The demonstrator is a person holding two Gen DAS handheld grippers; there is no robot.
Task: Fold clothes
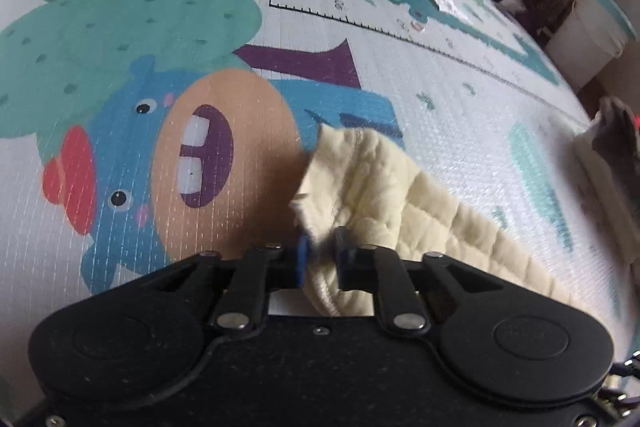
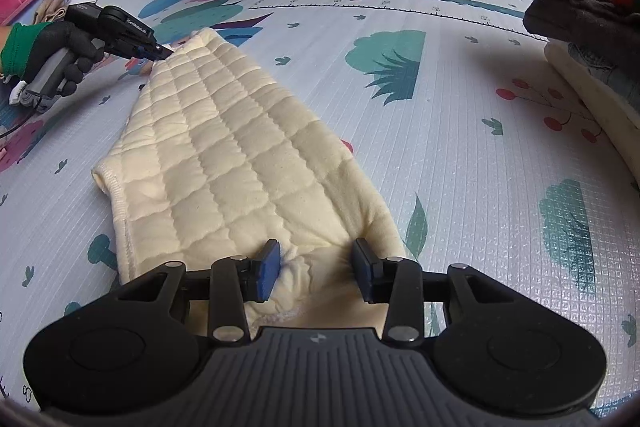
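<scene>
The cream garment (image 2: 224,147) is laid flat on the printed mat (image 2: 460,147). Its far corner is pinched by the left tongs (image 1: 320,259); the near hem is gathered between the right tongs (image 2: 316,267), seemingly gripped. Both ends should be lifted together, evenly. Darker clothes (image 2: 580,11) are seen at the right.

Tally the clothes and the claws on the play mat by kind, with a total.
Cream quilted garment: 1
Dark garment on the pile at the right edge: 1
Claws: 2, the left claw shut on the cream garment's far end, the right claw around its near end
Total: 4
</scene>
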